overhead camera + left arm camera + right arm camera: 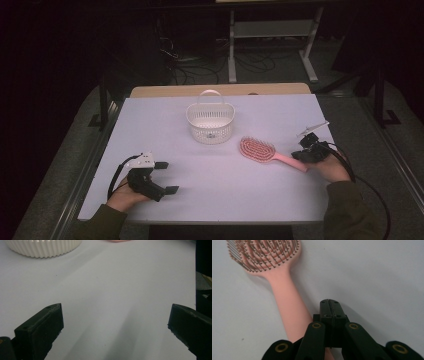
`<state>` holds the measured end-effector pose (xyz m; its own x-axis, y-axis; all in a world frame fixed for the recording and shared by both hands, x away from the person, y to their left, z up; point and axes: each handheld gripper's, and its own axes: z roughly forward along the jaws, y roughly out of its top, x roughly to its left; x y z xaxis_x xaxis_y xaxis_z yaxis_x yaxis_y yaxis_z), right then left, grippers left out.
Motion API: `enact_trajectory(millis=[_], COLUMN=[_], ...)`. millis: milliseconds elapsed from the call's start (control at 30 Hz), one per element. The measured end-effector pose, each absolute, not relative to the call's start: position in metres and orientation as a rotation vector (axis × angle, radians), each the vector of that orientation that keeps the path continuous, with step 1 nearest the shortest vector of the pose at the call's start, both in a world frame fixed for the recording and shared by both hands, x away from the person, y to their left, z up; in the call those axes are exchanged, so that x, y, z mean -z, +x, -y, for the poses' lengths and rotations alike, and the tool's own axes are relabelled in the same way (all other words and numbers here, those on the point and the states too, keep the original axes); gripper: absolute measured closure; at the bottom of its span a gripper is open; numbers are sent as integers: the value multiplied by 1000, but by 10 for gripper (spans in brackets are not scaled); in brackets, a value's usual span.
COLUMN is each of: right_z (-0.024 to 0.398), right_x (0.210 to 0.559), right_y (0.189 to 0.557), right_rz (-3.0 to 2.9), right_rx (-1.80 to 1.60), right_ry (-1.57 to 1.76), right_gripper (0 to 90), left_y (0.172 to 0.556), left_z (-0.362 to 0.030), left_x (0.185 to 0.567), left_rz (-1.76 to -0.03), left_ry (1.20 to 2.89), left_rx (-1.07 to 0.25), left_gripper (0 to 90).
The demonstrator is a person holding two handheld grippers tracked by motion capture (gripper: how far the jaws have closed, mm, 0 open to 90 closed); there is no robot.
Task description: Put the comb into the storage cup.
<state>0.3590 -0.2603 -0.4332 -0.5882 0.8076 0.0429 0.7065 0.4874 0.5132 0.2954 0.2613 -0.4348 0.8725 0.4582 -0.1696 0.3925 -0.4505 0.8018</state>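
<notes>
A pink hairbrush (284, 295) with a bristled oval head is laid flat just beside the right gripper (329, 305), whose jaws are pressed together, empty. The left gripper (115, 322) is held wide over bare table (225, 190), near its front edge.

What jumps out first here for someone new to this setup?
The pink hairbrush lies bristles-up right of centre on the white table, its handle running to the right gripper, whose jaws are shut beside the handle, not on it. Behind it, mid-table, stands a white basket with a loop handle. The left gripper rests open at the near left.
</notes>
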Motion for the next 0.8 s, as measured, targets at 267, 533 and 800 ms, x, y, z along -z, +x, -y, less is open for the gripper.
enact_trajectory(millis=[267,533,800], right_z=[255,251,244], right_x=[430,430,428], right_y=[343,329,313], right_rz=[-2556,-2581,-2592], right_rx=[-751,-770,-775], right_ry=[1259,1229,1202], right_gripper=[895,895,895], left_y=[295,295,295], left_z=[-261,-261,-261], left_x=[435,435,435], left_rz=[-613,-613,-610], left_ry=[2096,2094,2096], left_rx=[-84,-85,-84], left_gripper=[0,0,0])
